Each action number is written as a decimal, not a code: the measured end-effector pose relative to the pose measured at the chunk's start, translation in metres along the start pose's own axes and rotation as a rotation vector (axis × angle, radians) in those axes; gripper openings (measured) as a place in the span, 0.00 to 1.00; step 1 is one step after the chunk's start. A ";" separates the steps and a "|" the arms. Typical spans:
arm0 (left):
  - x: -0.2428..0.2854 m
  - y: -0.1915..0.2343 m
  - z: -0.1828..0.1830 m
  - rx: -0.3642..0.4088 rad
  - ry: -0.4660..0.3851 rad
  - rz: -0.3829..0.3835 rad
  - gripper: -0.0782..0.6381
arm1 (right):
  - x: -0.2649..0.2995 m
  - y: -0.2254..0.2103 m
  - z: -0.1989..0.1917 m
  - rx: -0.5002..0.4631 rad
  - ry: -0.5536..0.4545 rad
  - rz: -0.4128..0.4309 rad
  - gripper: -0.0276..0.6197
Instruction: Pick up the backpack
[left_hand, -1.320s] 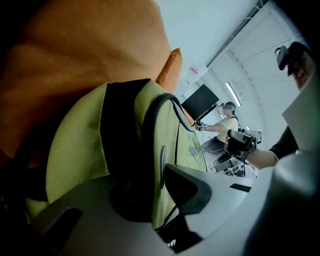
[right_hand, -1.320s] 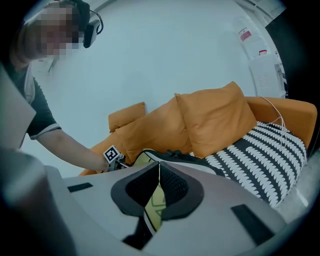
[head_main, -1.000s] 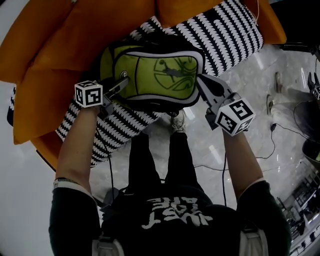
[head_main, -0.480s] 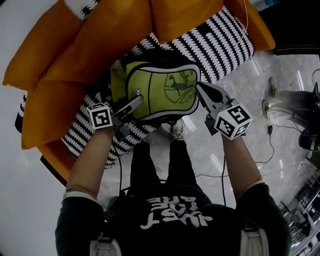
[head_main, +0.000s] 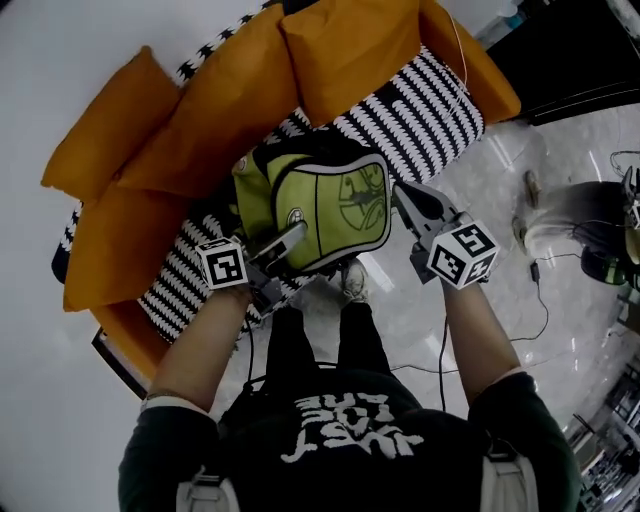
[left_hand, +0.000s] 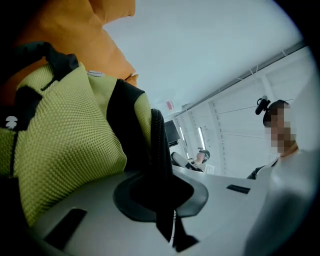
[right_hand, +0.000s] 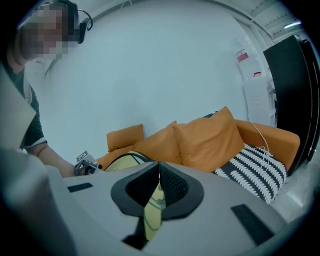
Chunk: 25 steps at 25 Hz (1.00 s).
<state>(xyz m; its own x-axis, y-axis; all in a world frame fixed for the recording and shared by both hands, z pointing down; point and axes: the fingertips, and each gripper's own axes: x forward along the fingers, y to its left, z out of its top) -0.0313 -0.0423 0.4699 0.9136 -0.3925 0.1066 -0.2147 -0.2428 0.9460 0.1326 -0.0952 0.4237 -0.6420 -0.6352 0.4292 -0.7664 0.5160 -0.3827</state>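
The lime-green and black backpack (head_main: 322, 203) hangs between my two grippers, just above the striped sofa seat. My left gripper (head_main: 292, 238) is shut on its black piped edge (left_hand: 157, 145), with green mesh (left_hand: 65, 145) filling the left of the left gripper view. On the pack's right side my right gripper (head_main: 402, 194) is shut on an edge, and a strip of green fabric (right_hand: 152, 212) shows between its jaws. The left gripper (right_hand: 87, 164) is also visible in the right gripper view, beside the backpack (right_hand: 125, 159).
An orange sofa (head_main: 110, 318) with several orange cushions (head_main: 345, 55) and a black-and-white striped throw (head_main: 415, 110) lies behind the pack. My own legs (head_main: 310, 340) stand on a marble floor (head_main: 480, 190) with cables (head_main: 545, 300). A dark cabinet (right_hand: 295, 100) stands at right.
Both grippers have risen with the backpack. It has come up off the seat and turned more upright, and the left gripper moved in toward the right.
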 end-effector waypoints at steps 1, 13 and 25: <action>0.001 -0.005 0.004 -0.001 -0.009 -0.003 0.15 | -0.002 -0.003 0.004 0.002 -0.006 -0.006 0.09; -0.007 -0.107 0.059 0.021 -0.151 -0.076 0.15 | -0.045 0.006 0.070 -0.022 -0.093 -0.038 0.09; -0.012 -0.133 0.081 0.021 -0.202 -0.146 0.15 | -0.063 0.000 0.042 0.073 -0.143 -0.090 0.09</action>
<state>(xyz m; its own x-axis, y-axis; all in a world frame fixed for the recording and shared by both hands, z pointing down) -0.0420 -0.0767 0.3184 0.8481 -0.5211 -0.0958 -0.0950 -0.3274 0.9401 0.1738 -0.0795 0.3627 -0.5570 -0.7552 0.3456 -0.8138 0.4131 -0.4088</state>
